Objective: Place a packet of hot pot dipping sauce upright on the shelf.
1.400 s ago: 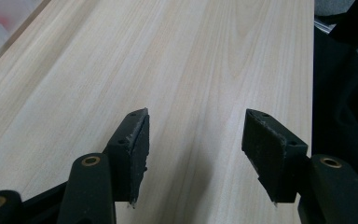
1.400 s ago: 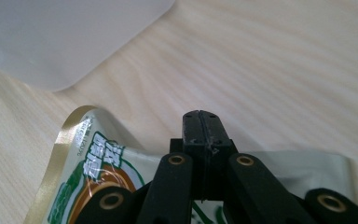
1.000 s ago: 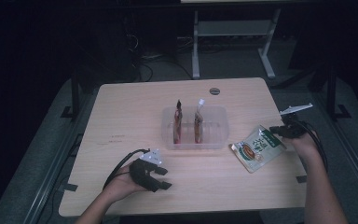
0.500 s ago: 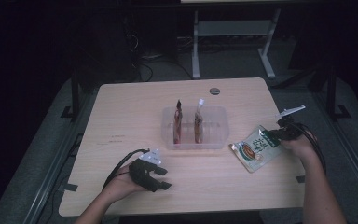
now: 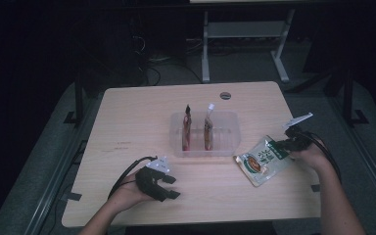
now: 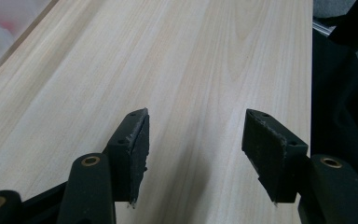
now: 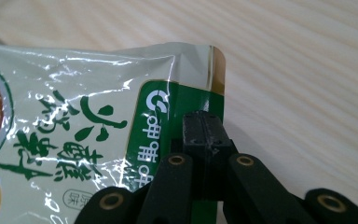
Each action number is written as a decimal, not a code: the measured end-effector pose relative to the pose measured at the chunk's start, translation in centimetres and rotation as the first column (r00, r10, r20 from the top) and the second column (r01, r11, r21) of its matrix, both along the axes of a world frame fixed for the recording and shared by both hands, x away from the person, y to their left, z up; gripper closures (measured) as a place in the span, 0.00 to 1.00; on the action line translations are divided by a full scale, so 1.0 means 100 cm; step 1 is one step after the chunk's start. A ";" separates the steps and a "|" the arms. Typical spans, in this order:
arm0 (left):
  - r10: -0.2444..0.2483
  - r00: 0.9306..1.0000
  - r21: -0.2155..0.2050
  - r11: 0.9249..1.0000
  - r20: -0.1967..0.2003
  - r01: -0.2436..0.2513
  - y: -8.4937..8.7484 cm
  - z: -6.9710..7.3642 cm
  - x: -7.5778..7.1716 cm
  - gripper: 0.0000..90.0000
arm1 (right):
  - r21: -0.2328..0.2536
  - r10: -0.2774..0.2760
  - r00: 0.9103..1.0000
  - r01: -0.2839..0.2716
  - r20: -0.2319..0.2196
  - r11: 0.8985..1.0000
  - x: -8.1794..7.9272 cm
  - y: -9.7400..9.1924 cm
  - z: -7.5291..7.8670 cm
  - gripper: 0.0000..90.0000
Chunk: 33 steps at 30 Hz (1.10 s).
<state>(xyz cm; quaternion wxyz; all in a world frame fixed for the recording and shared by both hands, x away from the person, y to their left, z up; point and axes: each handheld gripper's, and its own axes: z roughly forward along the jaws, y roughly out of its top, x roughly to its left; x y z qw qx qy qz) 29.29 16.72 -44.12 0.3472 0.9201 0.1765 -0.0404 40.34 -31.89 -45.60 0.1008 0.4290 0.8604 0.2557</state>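
**Right jaws pinched on a pouch at the bench's right side**

The right gripper (image 5: 285, 146) has its jaws closed flat together on the green end strip of a pouch (image 5: 260, 165). In the right gripper view the two black pads (image 7: 204, 140) meet with the foil edge of the pouch (image 7: 74, 135) caught between them. The pouch is pale with green print and a picture of food. It lies on the bench (image 5: 137, 117) near the right edge, just beside the right end of a clear tray (image 5: 231, 128) and apart from it. Whether the gripped end is lifted off the wood I cannot tell.

The tray sits mid-bench. Two sachets (image 5: 187, 129) stand upright in it, side by side with a gap between them.

The left gripper (image 5: 169, 187) rests low at the near left of the bench, well apart from tray and pouch. Its jaws stand wide apart and hold nothing; the left gripper view shows bare wood (image 6: 205, 56) between the two pads (image 6: 137, 140). A cable (image 5: 127, 172) loops from it across the bench.
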 end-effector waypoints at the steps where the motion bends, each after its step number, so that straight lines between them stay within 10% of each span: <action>1: -0.001 1.000 0.001 1.000 0.001 0.001 0.000 0.000 0.000 0.45 | -0.006 0.018 1.000 -0.018 0.000 1.000 -0.002 0.004 0.000 1.00; 16: 0.011 0.999 -0.016 1.000 0.033 -0.011 -0.001 0.002 0.000 0.41 | 0.065 0.248 0.967 -0.244 -0.052 0.968 -0.028 0.054 0.001 1.00; 21: 0.015 0.999 -0.011 1.000 0.048 -0.015 -0.002 0.003 0.000 0.38 | 0.087 0.330 0.942 -0.324 -0.067 0.942 -0.033 0.078 0.001 1.00; 33: 0.006 0.996 -0.007 1.000 0.087 -0.006 -0.029 -0.001 -0.004 0.34 | 0.110 0.535 0.843 -0.528 -0.050 0.842 -0.052 0.136 -0.001 1.00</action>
